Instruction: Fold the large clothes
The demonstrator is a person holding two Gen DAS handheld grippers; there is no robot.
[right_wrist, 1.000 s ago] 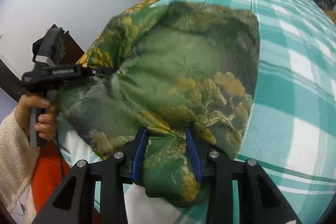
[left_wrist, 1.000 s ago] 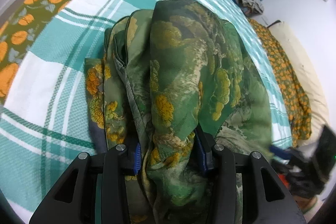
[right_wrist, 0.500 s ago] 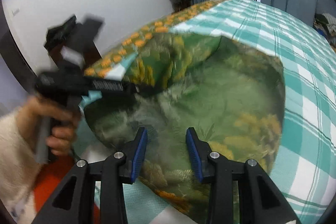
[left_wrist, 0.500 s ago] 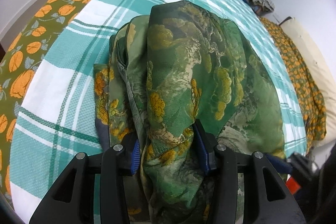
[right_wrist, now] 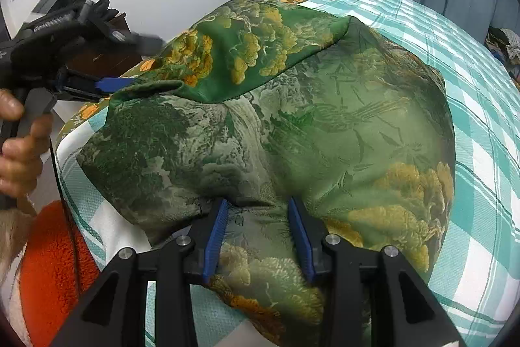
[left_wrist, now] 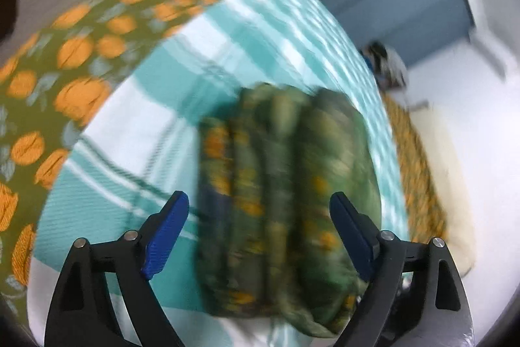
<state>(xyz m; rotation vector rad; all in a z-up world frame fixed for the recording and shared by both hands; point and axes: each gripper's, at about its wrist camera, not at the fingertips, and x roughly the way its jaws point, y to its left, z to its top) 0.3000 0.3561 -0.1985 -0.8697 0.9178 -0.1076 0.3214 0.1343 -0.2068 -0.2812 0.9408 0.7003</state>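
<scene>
Left wrist view, blurred: left tongs (left_wrist: 258, 233) spread wide with nothing between the blue pads (left_wrist: 165, 231); the folded green garment (left_wrist: 286, 200) lies ahead of them, lower centre of frame, on the teal checked blanket (left_wrist: 136, 132) of the bed. Orange-flowered bedspread (left_wrist: 61, 60) at left. Right wrist view: right tongs (right_wrist: 258, 236) part-way apart, pads on either side of a garment (right_wrist: 292, 126) ridge at bottom centre; cannot tell whether they grip it. Left tongs (right_wrist: 112, 83) at upper left, tip touching the garment's edge, held by a hand (right_wrist: 19, 135).
</scene>
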